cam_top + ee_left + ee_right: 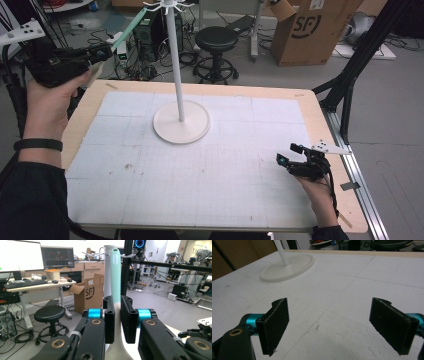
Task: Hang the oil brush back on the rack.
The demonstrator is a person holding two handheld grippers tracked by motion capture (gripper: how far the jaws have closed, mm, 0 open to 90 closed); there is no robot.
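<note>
My left gripper (105, 51) is raised above the table's far left corner, shut on a long pale green utensil (132, 27) that slants up toward the hooks at the top of the white stand (175, 65). In the left gripper view the green handle (115, 272) rises from between the closed jaws of my left gripper (117, 320), just in front of the stand's pole (107, 270). My right gripper (289, 153) rests low over the table's right side, open and holding nothing. In the right gripper view its pads (275, 325) stand wide apart above bare foam, with the stand's round base (287, 267) farther off.
A white foam mat (200, 170) covers the wooden table (320, 125). Beyond the far edge are a black stool (216, 42), a cardboard box (312, 30) and floor cables. A black tripod leg (350, 75) stands at the right.
</note>
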